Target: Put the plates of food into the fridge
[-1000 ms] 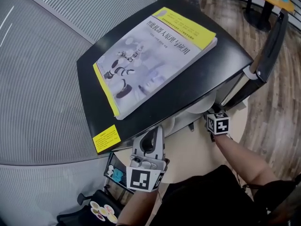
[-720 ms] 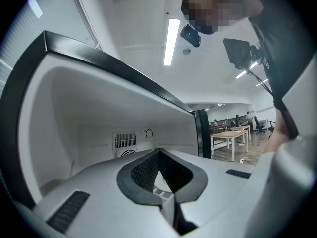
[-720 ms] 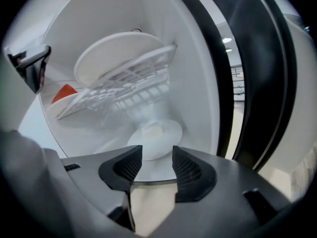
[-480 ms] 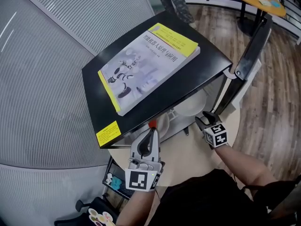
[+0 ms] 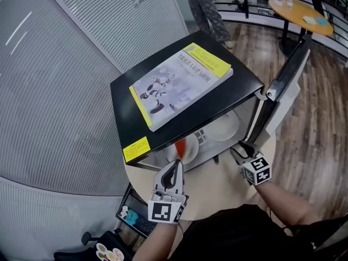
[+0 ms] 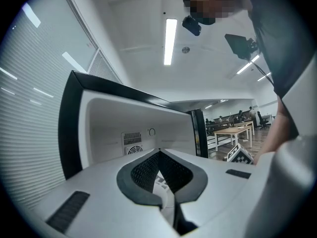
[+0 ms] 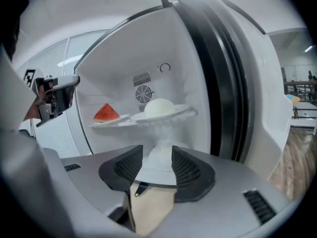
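Inside the open fridge (image 5: 217, 105) both plates (image 7: 171, 114) lie flat; left tool (image 6: 158, 153) pressed together, right tool (image 7: 157, 151) spread.

Small fridge (image 5: 217, 91), black top, door open, watermelon plate (image 7: 117, 118) and white-bun plate (image 7: 185, 112) side by side on its shelf

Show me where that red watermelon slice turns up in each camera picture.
Head view: the watermelon slice sits just inside the fridge opening, at its lower left.
Left gripper view: not in it.
Right gripper view: on the shelf, left of the white food, at.
Shared landmark: the round fan vent on the fridge's back wall shows in both gripper views; the head view does not show it.
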A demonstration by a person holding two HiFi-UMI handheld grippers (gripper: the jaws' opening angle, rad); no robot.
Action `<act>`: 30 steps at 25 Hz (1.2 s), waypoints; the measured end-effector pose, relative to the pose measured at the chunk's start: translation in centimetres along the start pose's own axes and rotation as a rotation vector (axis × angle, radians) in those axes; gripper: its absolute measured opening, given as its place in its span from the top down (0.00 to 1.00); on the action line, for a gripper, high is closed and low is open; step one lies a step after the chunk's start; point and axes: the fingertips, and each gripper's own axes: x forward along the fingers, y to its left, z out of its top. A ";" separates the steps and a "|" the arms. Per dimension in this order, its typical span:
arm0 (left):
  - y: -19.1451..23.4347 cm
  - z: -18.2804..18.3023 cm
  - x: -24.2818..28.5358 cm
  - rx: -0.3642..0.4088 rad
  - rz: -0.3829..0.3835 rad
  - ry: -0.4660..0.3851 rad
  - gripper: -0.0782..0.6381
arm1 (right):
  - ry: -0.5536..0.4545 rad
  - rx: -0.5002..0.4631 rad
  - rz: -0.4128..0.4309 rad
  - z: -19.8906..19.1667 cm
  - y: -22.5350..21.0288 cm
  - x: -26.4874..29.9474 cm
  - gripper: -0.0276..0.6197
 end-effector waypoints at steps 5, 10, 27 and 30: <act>0.9 -0.7 -2.1 -0.019 0.059 0.012 0.89 | -0.044 -0.056 0.004 3.5 0.8 -2.5 0.67; 0.6 -2.3 -3.3 -0.028 0.060 0.037 0.89 | -0.133 -0.065 -0.004 6.8 1.4 -5.1 0.67; 1.7 -1.5 -6.1 -0.039 0.127 0.003 0.89 | -0.233 -0.072 -0.027 9.5 3.3 -7.9 0.80; 1.9 -1.3 -6.2 -0.033 0.134 -0.006 0.89 | -0.236 -0.084 -0.037 9.5 3.3 -7.8 0.83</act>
